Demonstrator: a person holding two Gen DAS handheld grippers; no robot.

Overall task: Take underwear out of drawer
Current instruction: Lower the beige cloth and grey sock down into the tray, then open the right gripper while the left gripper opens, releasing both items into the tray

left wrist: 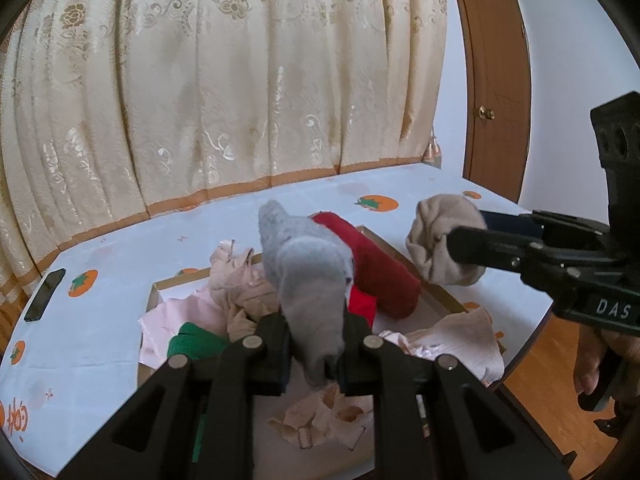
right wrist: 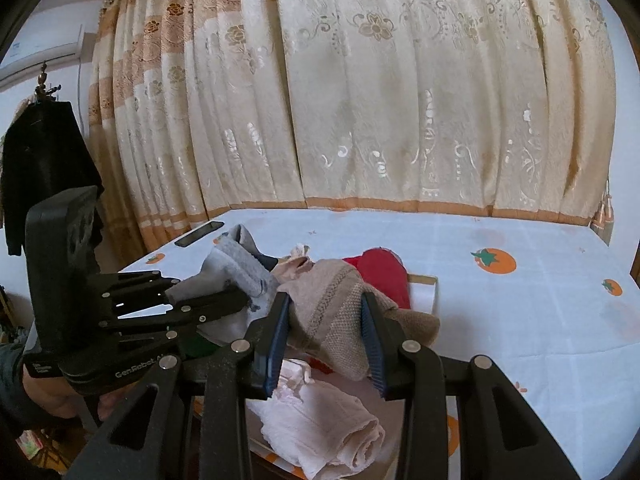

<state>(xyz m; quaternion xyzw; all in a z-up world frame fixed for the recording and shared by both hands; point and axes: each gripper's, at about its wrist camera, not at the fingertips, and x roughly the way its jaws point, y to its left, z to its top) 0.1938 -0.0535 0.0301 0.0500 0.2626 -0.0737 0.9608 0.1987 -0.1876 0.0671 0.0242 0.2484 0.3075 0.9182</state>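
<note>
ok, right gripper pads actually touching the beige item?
Touching. The right wrist view shows both blue pads of the right gripper pressed into the beige knit item, pinching it. The left wrist view agrees.

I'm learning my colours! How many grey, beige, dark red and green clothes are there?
Grey: 1, grey garment in left gripper
Beige: 1, beige knit in right gripper
Dark red: 1, dark red roll
Green: 1, green cloth
Total: 4

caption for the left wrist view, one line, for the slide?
Left gripper clamps a grey garment above the open drawer while the right gripper holds a beige one.
</note>
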